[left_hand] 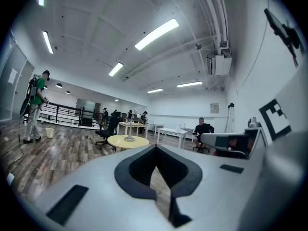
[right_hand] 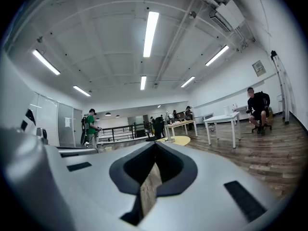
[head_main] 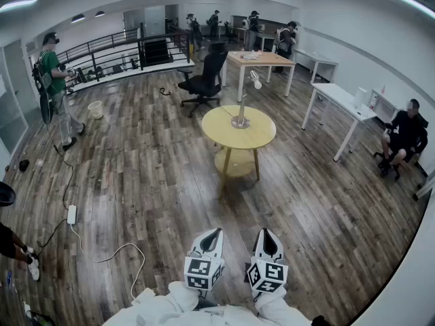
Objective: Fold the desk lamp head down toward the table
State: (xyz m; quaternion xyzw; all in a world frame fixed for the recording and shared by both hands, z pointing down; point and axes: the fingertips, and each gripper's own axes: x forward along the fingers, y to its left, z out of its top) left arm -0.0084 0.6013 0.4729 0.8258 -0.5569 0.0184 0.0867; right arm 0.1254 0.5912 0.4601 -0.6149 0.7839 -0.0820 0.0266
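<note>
A desk lamp [head_main: 242,104] stands on a round yellow table [head_main: 258,138] in the middle of the room, well ahead of me. Its stem is upright and its white head [head_main: 255,81] is raised. Both grippers hang low near my body, far from the table. The left gripper [head_main: 210,237] and the right gripper [head_main: 266,238] are shut, with nothing between the jaws. Small and distant past the left gripper [left_hand: 155,147] are the lamp [left_hand: 129,134] and table [left_hand: 120,142]. In the right gripper view, they show just beyond the right gripper [right_hand: 155,143]: lamp [right_hand: 168,127], table [right_hand: 180,140].
A black office chair [head_main: 204,80] and a wooden desk [head_main: 264,60] stand behind the yellow table. White tables [head_main: 340,100] line the right wall, where a person sits [head_main: 404,136]. A person in green [head_main: 54,80] stands at left. Cables [head_main: 71,216] lie on the wood floor.
</note>
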